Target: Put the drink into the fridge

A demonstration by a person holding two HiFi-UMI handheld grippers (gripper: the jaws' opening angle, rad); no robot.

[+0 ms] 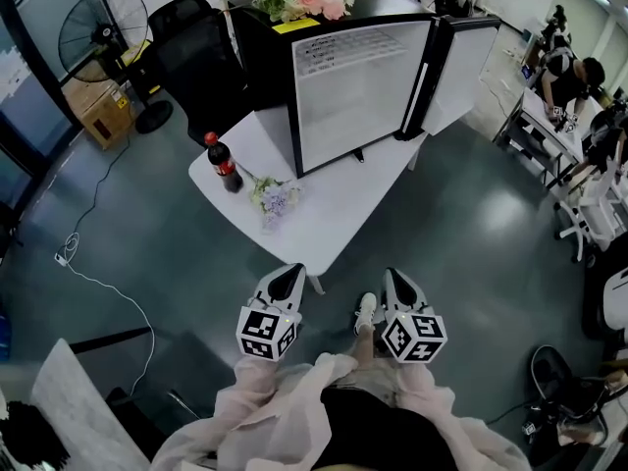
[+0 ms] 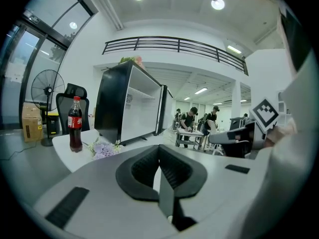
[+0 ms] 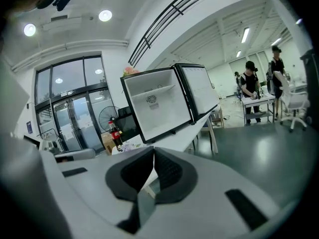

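A: Where's the drink (image 1: 223, 162)?
B: Upright on the table (image 1: 339, 209), just left of the open fridge (image 1: 358, 91).
A: And the grippers?
B: Left gripper (image 1: 287, 277) and right gripper (image 1: 396, 281) both clenched empty, well short of the fridge.

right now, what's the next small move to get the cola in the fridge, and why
Probably carry the left hand-held gripper forward toward the cola bottle and open its jaws: it is shut, empty and short of the table, and the bottle stands upright beside the already open fridge.
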